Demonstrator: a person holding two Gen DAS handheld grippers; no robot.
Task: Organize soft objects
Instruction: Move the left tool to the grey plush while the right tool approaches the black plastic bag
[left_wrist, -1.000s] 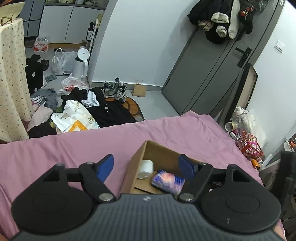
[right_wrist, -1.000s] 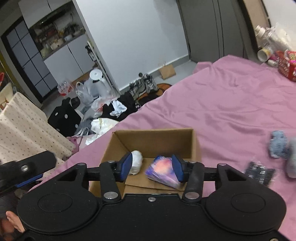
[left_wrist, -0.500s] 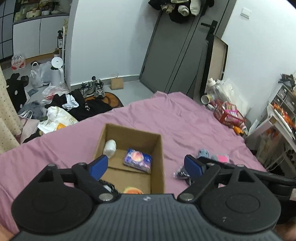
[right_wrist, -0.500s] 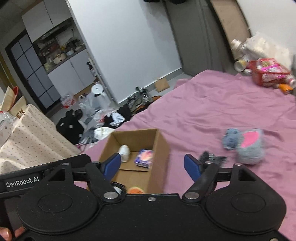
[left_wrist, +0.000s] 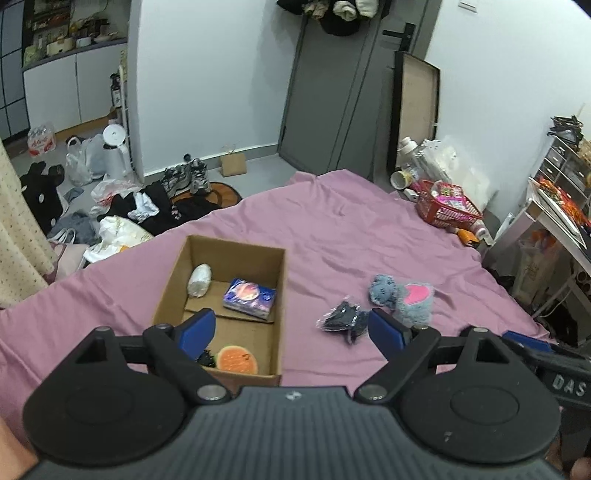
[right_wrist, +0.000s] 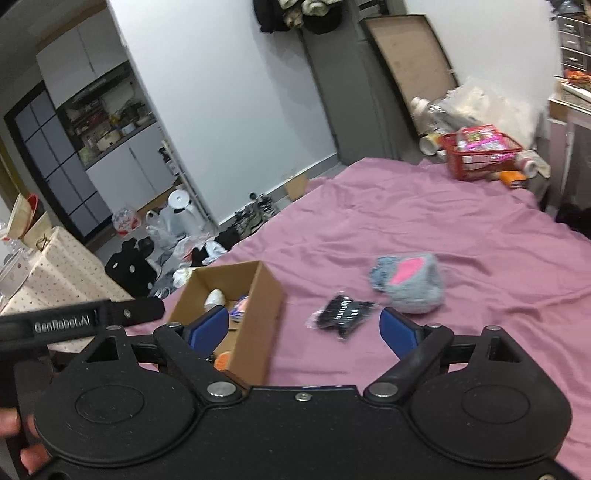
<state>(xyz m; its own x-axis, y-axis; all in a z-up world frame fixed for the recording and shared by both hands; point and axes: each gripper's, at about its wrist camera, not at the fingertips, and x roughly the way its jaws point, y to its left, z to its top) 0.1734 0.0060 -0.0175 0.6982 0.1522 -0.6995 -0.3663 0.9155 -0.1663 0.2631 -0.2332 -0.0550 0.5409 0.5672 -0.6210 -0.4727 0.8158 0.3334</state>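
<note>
Left wrist view first: the left gripper (left_wrist: 291, 330) hangs above the pink bedsheet (left_wrist: 351, 229) with its jaws spread wide and nothing between them, looking down past the near end of the cardboard box (left_wrist: 282, 295). Inside the box sit a white roll (left_wrist: 199, 280) at the far left, a purple packet (left_wrist: 249, 298) beside it, and an orange-faced toy (left_wrist: 236, 359) at the near end, so part of the sorting looks done. Over on the right wrist view, the right gripper (right_wrist: 304, 328) is spread open too, empty, and lined up toward what remains loose on the sheet: a black wrapped bundle (right_wrist: 341, 314) just right of the box, and a grey plush with a pink patch (right_wrist: 410, 280) a little farther right and beyond it. The step in hand, I'd say, is the reach for the next pick, with the black bundle the nearer candidate. The next move calls for lowering over it, closing on the bunched middle instead of a loose edge of wrapper, then carrying it left and over the box wall. Being soft, it may sag or slip in a shallow pinch.
</note>
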